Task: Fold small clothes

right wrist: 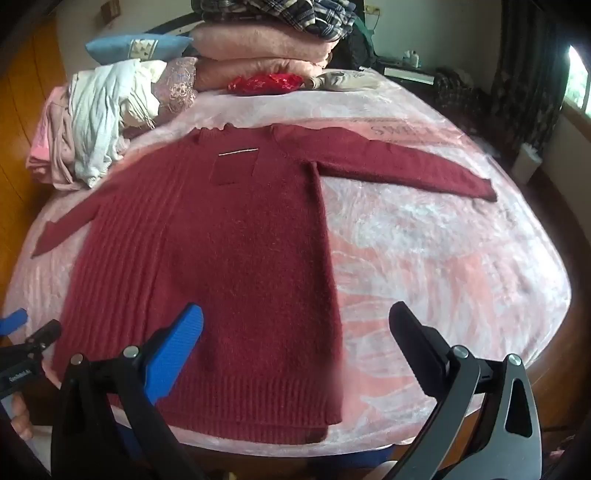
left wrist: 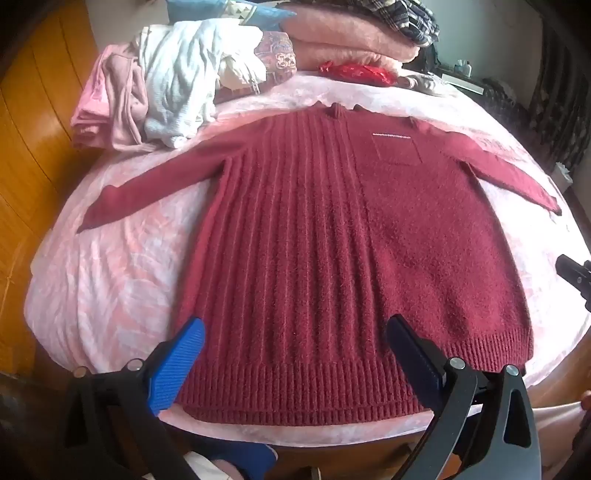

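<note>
Daylit window [right wrist: 578, 75], dark curtains [right wrist: 524, 81], orange wooden floor [left wrist: 26, 155].

I see a dark red ribbed knit sweater [left wrist: 332, 229] with a thin white stripe above its chest pocket, lying on a pink-and-white mottled bed cover [left wrist: 110, 280]. Far off sit folded salmon-pink blankets [right wrist: 258, 51], a navy-and-white plaid cloth [right wrist: 280, 14] and a pale blue crumpled garment [left wrist: 181, 74].

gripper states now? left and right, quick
Left gripper: open, holding nothing, above the hem of the dark red knitted sweater.
Right gripper: open, holding nothing.
</note>
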Tool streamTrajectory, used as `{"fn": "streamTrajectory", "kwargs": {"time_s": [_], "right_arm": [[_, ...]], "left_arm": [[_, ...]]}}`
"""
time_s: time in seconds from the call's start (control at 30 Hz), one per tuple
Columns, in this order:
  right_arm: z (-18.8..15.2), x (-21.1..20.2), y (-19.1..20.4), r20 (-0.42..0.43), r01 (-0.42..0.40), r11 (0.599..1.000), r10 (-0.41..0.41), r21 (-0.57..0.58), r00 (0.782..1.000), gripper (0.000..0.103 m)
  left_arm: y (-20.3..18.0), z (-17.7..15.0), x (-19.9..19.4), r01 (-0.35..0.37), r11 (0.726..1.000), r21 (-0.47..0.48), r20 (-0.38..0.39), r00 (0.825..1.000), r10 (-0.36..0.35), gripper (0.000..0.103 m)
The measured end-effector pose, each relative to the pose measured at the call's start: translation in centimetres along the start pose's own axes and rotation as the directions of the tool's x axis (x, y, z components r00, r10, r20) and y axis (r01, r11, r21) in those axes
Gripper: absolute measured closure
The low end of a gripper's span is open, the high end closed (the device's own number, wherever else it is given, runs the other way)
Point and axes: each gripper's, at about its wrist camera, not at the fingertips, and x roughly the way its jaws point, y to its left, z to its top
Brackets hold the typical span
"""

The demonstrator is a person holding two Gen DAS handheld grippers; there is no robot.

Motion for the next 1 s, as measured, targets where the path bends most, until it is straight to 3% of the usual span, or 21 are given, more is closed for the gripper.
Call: {"fn": "streamTrajectory", "kwargs": {"time_s": [0.13, 0.2, 0.3, 1.0], "right_arm": [[-0.3, 0.4, 0.4, -0.015, 0.013, 0.999, -0.012, 0.048, 1.0, 0.003], [-0.7, 0.4, 0.2, -0.03, -0.023, 0.999, 0.025, 0.048, 0.999, 0.003], [-0.3, 1.6, -0.3, -0.103, -0.035, 0.999, 0.037, 0.022, 0.994, 0.003], [-0.4, 1.6, -0.2, -0.098, -0.015, 1.0, 0.013, -0.016, 0.995, 0.003]], "left_arm": [[-0.6, 0.0, 0.1, -0.027, 0.999, 0.04, 0.01, 1.0, 0.026, 0.004], [-0.4, 0.0, -0.3, -0.01, 1.0, 0.015, 0.026, 1.0, 0.01, 0.004], [0.1, -0.1, -0.2, -0.007, 1.0, -0.001, 0.02, 1.0, 0.007, 0.004], [0.9, 0.7, -0.2, -0.024, 0.999, -0.043, 0.027, 0.999, 0.025, 0.004]]}}
